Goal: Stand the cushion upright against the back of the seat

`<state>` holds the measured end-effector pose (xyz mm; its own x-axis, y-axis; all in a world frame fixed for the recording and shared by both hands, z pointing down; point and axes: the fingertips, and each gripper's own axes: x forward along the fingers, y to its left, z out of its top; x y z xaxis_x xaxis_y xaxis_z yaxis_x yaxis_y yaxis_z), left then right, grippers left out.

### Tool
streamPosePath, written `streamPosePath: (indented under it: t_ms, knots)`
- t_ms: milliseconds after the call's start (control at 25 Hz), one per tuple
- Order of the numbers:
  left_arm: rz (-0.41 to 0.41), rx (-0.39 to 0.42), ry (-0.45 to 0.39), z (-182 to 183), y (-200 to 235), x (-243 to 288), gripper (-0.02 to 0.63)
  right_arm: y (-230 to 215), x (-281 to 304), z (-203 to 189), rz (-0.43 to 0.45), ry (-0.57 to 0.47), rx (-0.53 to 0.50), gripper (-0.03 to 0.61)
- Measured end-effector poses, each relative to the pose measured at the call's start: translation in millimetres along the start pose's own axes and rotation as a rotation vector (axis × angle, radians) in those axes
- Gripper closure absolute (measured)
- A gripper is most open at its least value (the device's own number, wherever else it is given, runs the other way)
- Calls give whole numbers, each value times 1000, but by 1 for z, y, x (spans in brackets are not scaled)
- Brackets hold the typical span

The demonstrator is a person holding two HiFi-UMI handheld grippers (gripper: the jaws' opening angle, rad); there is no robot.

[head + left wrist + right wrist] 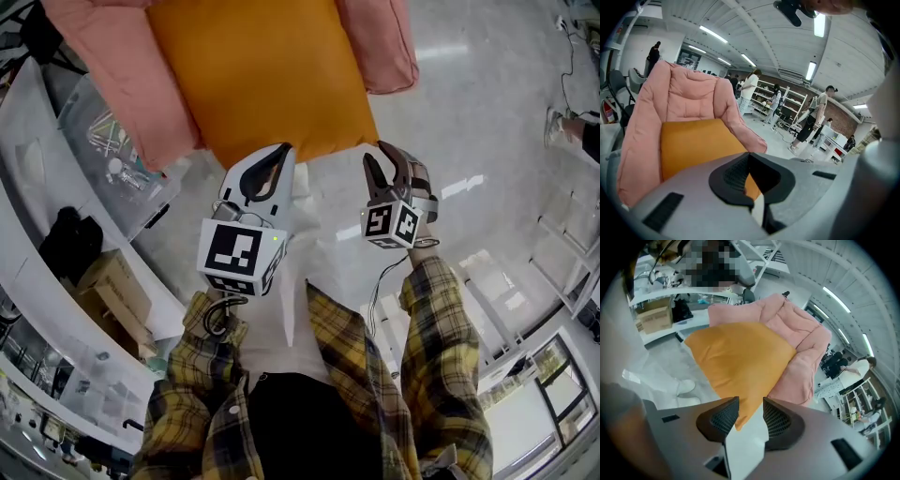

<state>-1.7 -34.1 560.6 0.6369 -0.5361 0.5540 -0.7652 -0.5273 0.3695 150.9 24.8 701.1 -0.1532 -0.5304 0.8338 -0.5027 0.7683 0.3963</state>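
Head view: the orange cushion (258, 75) lies flat on the pink seat (103, 66), covering most of its base. Its near edge reaches the seat's front. Both tools hang just in front of the seat. The left hand-held gripper (281, 150) has its tip at the cushion's near edge, and the right hand-held gripper (380, 155) sits just short of that edge.

Left gripper view: the jaw tips meet, with nothing between them. The cushion lies on the seat base, below the upright back.

Right gripper view: the jaws stand apart. The cushion's near corner shows in the gap beyond them, and the pads do not press on it.
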Motion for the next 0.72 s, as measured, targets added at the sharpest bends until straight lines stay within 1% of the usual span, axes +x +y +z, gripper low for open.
streamPosePath:
  t_ms: [240,320,520,640,720]
  knots:
    - [10,-15,13,-20,3,22,611,6,37,-38,-37,7,-113,346]
    - [17,-30,23,-29,3,24,611,9,44,-45,-58,6,-168,330]
    - [30,-60,27,-43,4,28,611,19,60,-55,-96,-11,-290,328]
    - [27,-72,30,-51,2,29,611,19,67,-57,-157,-32,-329,328]
    - [26,-75,32,-56,1,29,611,21,74,-56,-180,-47,-340,328]
